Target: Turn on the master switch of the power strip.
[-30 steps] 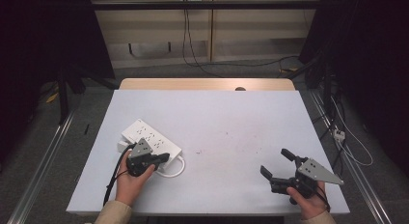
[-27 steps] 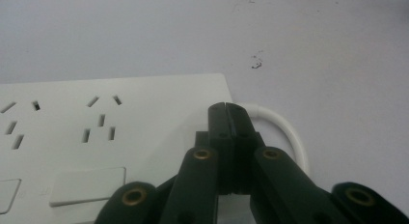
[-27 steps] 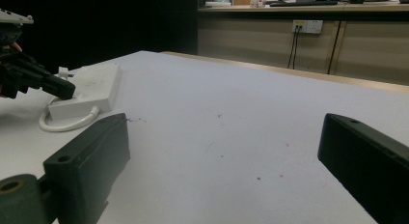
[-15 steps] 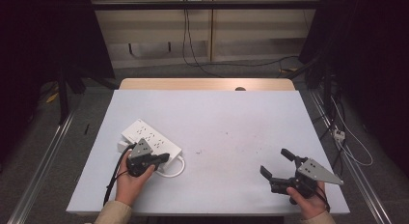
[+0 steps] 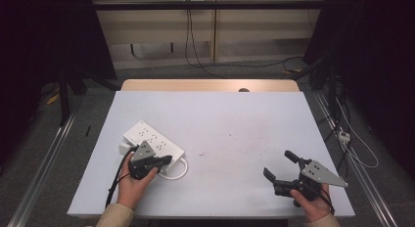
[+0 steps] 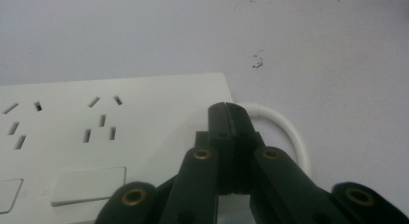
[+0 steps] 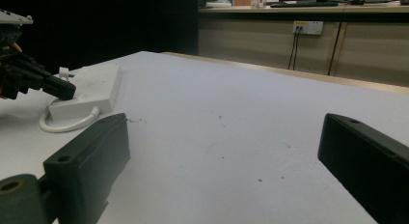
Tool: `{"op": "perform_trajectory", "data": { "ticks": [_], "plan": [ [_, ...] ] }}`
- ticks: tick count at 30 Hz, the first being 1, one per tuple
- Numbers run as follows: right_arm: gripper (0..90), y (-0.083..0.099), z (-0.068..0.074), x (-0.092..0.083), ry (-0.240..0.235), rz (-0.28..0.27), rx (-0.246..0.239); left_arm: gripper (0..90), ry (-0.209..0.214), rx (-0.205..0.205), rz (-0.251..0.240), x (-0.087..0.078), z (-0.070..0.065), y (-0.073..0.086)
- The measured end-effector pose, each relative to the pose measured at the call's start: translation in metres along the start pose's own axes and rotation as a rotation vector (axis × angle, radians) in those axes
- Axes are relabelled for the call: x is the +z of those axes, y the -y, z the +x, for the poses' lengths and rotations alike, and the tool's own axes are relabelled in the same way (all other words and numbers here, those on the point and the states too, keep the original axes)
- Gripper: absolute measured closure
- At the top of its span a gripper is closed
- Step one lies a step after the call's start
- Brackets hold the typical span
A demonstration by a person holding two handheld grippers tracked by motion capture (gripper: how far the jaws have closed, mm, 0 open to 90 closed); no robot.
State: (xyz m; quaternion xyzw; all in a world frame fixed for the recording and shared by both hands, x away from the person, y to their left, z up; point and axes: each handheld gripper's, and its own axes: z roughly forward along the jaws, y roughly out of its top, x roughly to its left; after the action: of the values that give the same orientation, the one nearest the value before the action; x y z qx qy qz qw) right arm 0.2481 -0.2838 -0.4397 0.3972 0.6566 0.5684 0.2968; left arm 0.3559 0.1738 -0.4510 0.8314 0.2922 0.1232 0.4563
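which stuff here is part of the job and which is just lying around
In the job: white power strip, its white cable, left gripper shut over the strip's end.
Lying about: right gripper open above bare table; floor cables.

Black jaws, brass screws, tan sleeves (image 5: 113, 215)

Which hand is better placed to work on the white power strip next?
Left, probably. The left gripper, fingers shut, sits over the power strip by its cable; the right gripper, open, is far across the table.
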Motion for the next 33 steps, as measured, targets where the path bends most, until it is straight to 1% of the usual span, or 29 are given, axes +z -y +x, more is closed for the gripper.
{"op": "perform_trajectory", "data": {
  "ticks": [2,6,10,12,13,14,15,16,18,20,21,25,26,28,32,33],
  "plan": [
    [4.1,-0.0001,0.0003,0.0002,-0.001,0.000,0.000,90.0,-0.004,0.006,-0.001,0.0001,-0.0003,0.0003],
    [4.1,-0.0004,0.0001,-0.0002,0.001,-0.001,0.001,90.0,-0.005,-0.006,-0.008,-0.0002,0.0001,0.0017],
    [4.1,-0.0001,-0.0001,-0.0003,0.003,-0.002,0.001,90.0,-0.018,0.016,-0.002,-0.0004,-0.0024,0.0010],
    [4.1,-0.0008,0.0003,-0.0010,0.003,-0.003,0.005,90.0,-0.022,0.019,0.000,-0.0005,-0.0033,0.0013],
    [4.1,-0.0009,0.0006,-0.0009,0.004,-0.005,0.009,90.0,-0.017,0.008,-0.005,-0.0003,-0.0028,0.0017],
    [4.1,-0.0009,0.0006,-0.0009,0.005,-0.005,0.010,90.0,-0.021,0.012,-0.001,-0.0004,-0.0032,0.0013],
    [4.1,-0.0009,0.0005,-0.0009,0.005,-0.006,0.010,90.0,-0.030,0.029,0.005,-0.0005,-0.0044,0.0005],
    [4.1,-0.0009,0.0001,-0.0012,0.003,-0.005,0.004,90.0,-0.033,0.033,0.008,-0.0005,-0.0049,0.0002],
    [4.1,-0.0011,0.0001,-0.0014,0.004,-0.007,0.002,90.0,-0.029,0.024,0.003,-0.0008,-0.0040,0.0013],
    [4.1,-0.0014,0.0000,-0.0015,0.004,-0.010,-0.001,90.0,-0.037,0.036,0.008,-0.0008,-0.0051,0.0005],
    [4.1,-0.0015,0.0004,-0.0016,0.004,-0.009,0.000,90.0,-0.038,0.029,0.005,-0.0006,-0.0053,0.0007],
    [4.1,-0.0019,0.0004,-0.0018,0.002,-0.010,0.000,90.0,-0.038,0.035,0.007,-0.0010,-0.0047,0.0006],
    [4.1,-0.0017,0.0002,-0.0015,0.003,-0.010,-0.001,90.0,-0.028,0.009,-0.007,-0.0010,-0.0034,0.0020],
    [4.1,-0.0018,0.0001,-0.0006,-0.001,-0.007,0.002,90.0,-0.023,0.001,-0.012,-0.0009,-0.0030,0.0016],
    [4.1,-0.0020,0.0007,0.0011,-0.006,-0.008,0.004,90.0,0.006,-0.046,-0.037,-0.0014,-0.0020,0.0025],
    [4.1,-0.0021,0.0009,0.0015,-0.006,-0.007,0.004,90.0,0.004,-0.045,-0.037,-0.0020,-0.0015,0.0028]
  ]
}}
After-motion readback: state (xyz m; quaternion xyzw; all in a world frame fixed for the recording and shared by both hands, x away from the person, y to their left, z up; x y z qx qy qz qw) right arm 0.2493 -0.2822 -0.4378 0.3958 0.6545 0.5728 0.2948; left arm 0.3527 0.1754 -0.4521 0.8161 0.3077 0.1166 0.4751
